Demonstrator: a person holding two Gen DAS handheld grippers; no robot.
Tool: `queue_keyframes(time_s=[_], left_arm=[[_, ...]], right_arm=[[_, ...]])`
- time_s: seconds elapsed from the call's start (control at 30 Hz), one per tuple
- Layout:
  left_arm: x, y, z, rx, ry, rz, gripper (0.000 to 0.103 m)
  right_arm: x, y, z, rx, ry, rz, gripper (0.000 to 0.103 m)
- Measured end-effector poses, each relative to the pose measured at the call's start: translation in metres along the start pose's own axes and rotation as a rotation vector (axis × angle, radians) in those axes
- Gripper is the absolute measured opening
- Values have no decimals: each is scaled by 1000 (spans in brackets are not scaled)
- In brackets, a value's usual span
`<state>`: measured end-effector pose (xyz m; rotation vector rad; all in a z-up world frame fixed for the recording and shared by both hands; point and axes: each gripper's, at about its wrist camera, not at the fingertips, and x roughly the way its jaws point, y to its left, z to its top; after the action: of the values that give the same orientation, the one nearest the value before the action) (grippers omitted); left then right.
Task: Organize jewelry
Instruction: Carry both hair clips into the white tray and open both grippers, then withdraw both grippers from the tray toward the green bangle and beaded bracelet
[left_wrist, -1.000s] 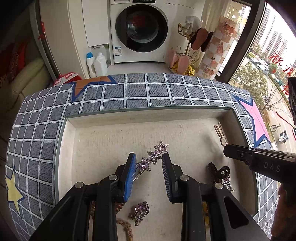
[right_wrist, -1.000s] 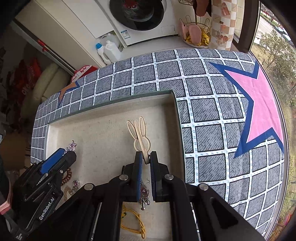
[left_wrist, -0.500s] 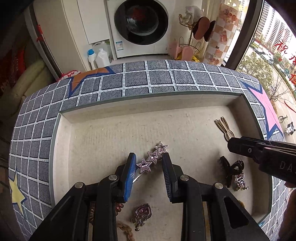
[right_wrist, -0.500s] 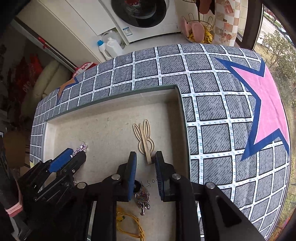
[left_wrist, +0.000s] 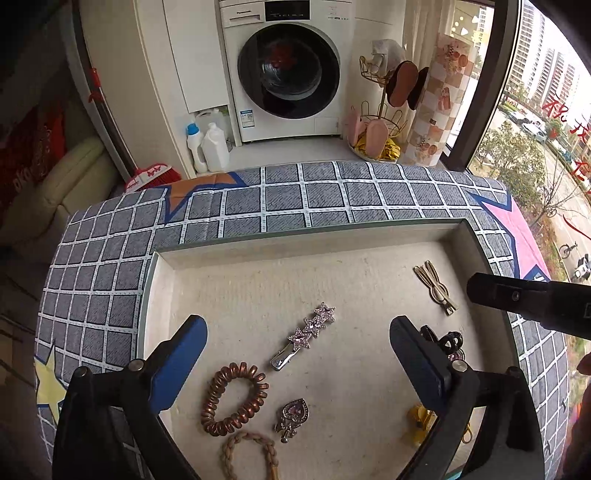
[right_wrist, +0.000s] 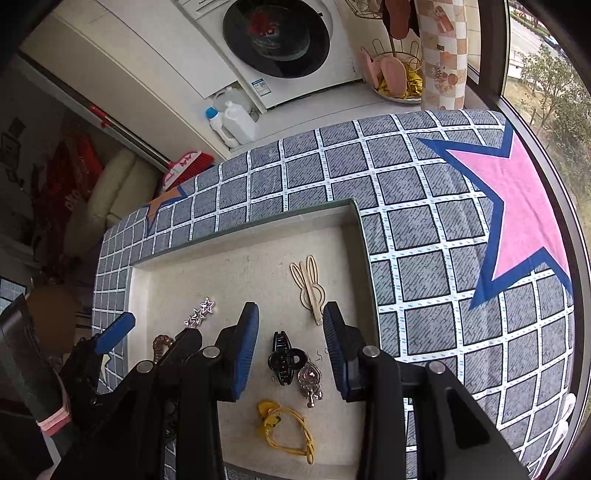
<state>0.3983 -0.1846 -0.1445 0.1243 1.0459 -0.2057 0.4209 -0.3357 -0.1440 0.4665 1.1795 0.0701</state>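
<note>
Risk-wise, both grippers are opening with nothing between the pads. The left gripper (left_wrist: 297, 352), spread wide, could snag the star clip (left_wrist: 308, 334) at mid-frame, just ahead. The right gripper (right_wrist: 291, 341) straddles the black claw (right_wrist: 284, 358); the bunny clip (right_wrist: 310, 290), upper right, probably lies clear of its pad.

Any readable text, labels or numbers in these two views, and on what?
Nothing reads clearly.
Brand strip on the washing machine: too small.
Its blue sticker: too small.
Red characters on the window: blurred, cut off.
Pen marks on the tray beside the black claw clip: too faint.
</note>
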Motion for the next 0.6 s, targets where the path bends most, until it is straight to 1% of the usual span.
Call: queue_keyframes(time_s=[0.1, 0.2, 0.27, 0.3, 0.47, 0.6], left_arm=[[-7, 0, 1, 3, 1, -1, 103], [-18, 1, -3, 8, -11, -2, 103], [-25, 2, -8, 15, -12, 6, 103], [-29, 3, -12, 16, -8, 8, 103], [-49, 12, -35, 7, 15, -26, 103], [-70, 20, -61, 34, 15, -26, 103]], right_arm=[[-7, -1, -4, 13, -3, 6, 41], [-14, -1, -10, 34, -5, 18, 47], [-19, -1, -15, 43, -6, 26, 54], [-21, -1, -18, 46, -6, 29, 56], [-34, 0, -39, 72, -7, 50, 71], [-47, 4, -61, 75, -6, 53, 71]])
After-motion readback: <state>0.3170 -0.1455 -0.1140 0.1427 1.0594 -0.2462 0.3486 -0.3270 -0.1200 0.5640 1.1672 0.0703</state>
